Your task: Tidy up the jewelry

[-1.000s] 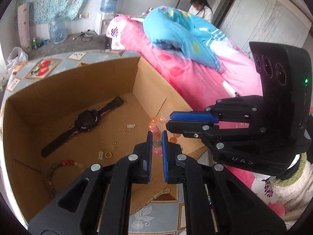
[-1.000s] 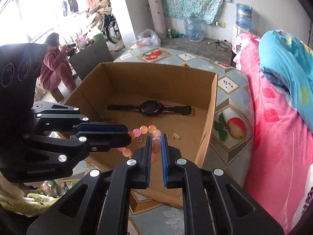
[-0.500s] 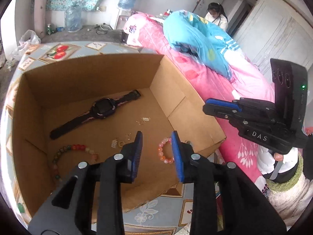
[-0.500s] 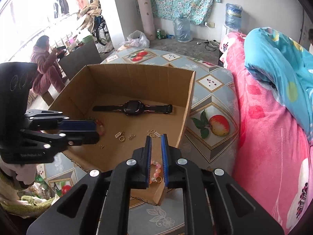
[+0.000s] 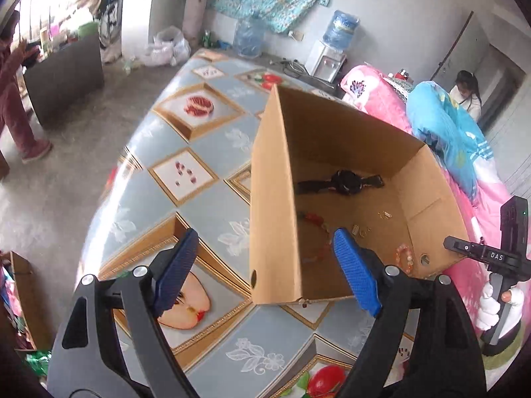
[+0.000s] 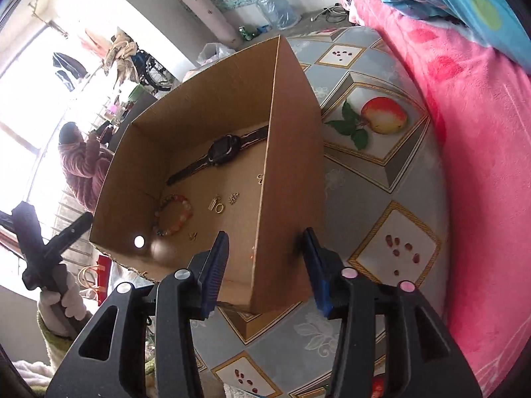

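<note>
Inside the cardboard box (image 5: 335, 152), at five o'clock, the pink bead bracelet (image 5: 404, 258) lies released, both grippers, left (image 5: 268, 268) and right (image 6: 265, 265), having just spread empty.

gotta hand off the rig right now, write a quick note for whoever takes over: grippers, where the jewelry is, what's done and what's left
Left gripper: open, jaws have just been opening, nothing held; it straddles the near left corner of the cardboard box.
Right gripper: open, jaws have just been opening, nothing held, the box's right wall between them.
In the box: black watch, multicolour bead bracelet, pink bead bracelet, gold ring and small charms.
Done: the pink bracelet lies in the box.
Left: I see no jewelry outside the box; check the patterned tablecloth before stopping.
</note>
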`<action>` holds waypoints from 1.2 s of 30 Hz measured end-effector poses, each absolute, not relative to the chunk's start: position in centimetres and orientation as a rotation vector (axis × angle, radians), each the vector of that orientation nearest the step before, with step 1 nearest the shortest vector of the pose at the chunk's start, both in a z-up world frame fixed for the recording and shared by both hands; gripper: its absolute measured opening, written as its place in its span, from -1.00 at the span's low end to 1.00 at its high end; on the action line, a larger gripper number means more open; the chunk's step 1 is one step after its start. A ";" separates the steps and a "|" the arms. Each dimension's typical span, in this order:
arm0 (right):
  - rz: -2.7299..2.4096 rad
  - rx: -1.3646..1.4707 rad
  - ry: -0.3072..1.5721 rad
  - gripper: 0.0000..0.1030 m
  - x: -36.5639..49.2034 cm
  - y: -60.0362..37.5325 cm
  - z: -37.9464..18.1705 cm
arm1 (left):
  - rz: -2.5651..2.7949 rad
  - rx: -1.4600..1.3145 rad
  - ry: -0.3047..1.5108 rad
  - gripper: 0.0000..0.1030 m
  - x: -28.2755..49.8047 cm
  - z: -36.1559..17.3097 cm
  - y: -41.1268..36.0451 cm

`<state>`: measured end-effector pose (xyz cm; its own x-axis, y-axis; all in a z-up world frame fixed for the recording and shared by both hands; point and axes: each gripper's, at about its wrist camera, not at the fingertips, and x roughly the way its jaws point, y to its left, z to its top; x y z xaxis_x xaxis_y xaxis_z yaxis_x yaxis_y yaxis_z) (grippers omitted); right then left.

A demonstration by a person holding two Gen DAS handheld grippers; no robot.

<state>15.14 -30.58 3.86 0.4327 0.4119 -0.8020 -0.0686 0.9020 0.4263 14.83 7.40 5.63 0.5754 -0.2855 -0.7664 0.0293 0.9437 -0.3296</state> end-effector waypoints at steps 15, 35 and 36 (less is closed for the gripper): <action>0.282 0.350 1.068 -0.06 11.8 -29.7 4.2 | -0.322 -0.399 0.992 0.63 12.9 3.4 5.0; 0.152 0.169 0.822 0.55 -1.7 -26.0 6.6 | 0.036 -0.207 0.808 0.74 0.0 6.2 6.4; 0.152 0.158 0.818 0.61 -2.1 -25.4 6.5 | 0.058 -0.176 0.810 0.74 -0.3 6.3 6.2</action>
<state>-2.11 -25.41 6.49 0.6740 0.1951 -0.7125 -0.0737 0.9774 0.1980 -0.32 6.21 6.27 0.6888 -0.0154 -0.7248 -0.1188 0.9839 -0.1338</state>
